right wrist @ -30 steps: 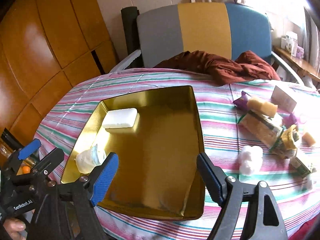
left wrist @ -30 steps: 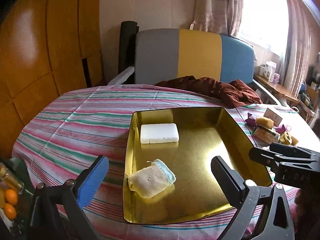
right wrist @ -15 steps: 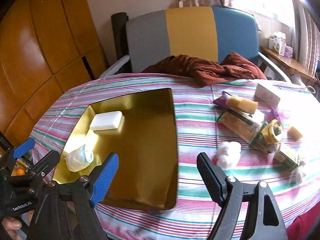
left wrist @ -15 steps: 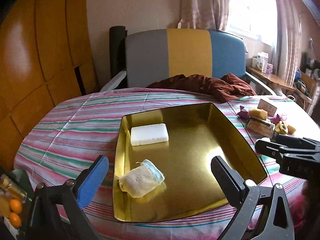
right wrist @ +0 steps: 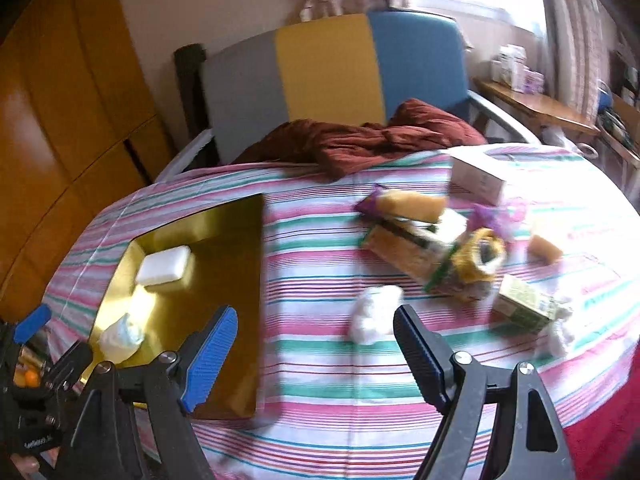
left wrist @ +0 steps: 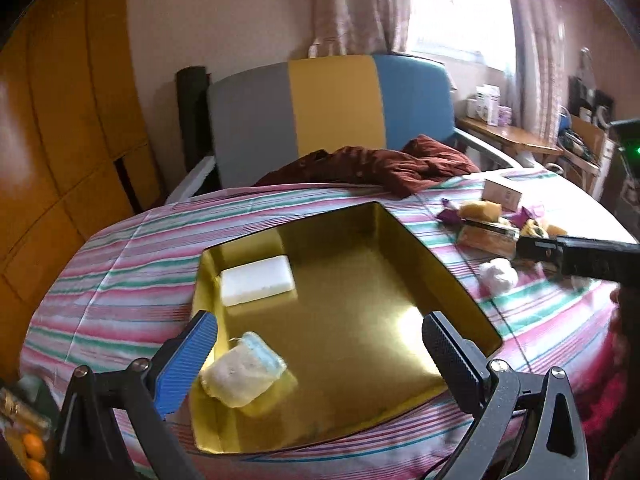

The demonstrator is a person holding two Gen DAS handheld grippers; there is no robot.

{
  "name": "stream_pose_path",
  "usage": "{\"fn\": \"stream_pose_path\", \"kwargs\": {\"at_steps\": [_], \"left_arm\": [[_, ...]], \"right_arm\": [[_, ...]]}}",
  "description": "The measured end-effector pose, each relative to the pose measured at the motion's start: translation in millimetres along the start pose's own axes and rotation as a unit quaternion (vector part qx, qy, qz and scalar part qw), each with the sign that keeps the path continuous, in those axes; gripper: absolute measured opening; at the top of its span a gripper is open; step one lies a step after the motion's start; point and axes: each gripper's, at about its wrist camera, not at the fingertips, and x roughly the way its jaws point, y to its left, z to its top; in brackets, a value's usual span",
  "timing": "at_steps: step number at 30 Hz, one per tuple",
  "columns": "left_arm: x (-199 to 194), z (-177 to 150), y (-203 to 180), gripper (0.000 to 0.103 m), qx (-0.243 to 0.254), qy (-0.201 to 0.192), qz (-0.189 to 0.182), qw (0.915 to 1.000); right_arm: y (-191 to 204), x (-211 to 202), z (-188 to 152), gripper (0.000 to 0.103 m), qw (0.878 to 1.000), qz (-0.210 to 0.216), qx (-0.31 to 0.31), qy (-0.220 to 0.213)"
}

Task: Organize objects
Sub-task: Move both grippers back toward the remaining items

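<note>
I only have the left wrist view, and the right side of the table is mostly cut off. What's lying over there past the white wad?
Observer: Beyond the white wad, a green carton lies on the striped cloth, outside your frame.
Operator: Is the right hand-held gripper holding anything?
Observer: No. The right hand-held gripper is open and empty, with the wad just ahead of it.
Operator: Anything else small nearby?
Observer: A yellow ring-shaped roll sits on the long packet, with a white box farther back.
Operator: And the tray?
Observer: The gold tray holds only a white bar and a pale bundle.
</note>
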Motion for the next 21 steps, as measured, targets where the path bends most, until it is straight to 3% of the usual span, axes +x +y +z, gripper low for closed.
{"fn": "stream_pose_path", "kwargs": {"at_steps": [6,11,15,21], "left_arm": [[-0.4,10.4,-29.8,0.103,0.05,-0.01,-0.047,0.9976],[3.7,24.2,-64.1,0.103,0.096,-0.014,-0.096,0.9906],[20.1,38.1,-97.2,0.102,0.121,0.007,-0.133,0.9836],[52.8,52.8,-134.8,0.1,0.113,0.057,-0.186,0.9744]], "right_arm": [[-54.8,-11.2,5.8,0.082,0.997,-0.042,0.058,-0.008],[-100.2,-23.4,7.5,0.082,0.991,-0.077,0.111,-0.019],[-132.4,-33.9,7.2,0.082,0.984,-0.099,0.146,-0.029],[-177.7,-41.4,-0.7,0.082,0.971,-0.118,0.206,-0.036]]}}
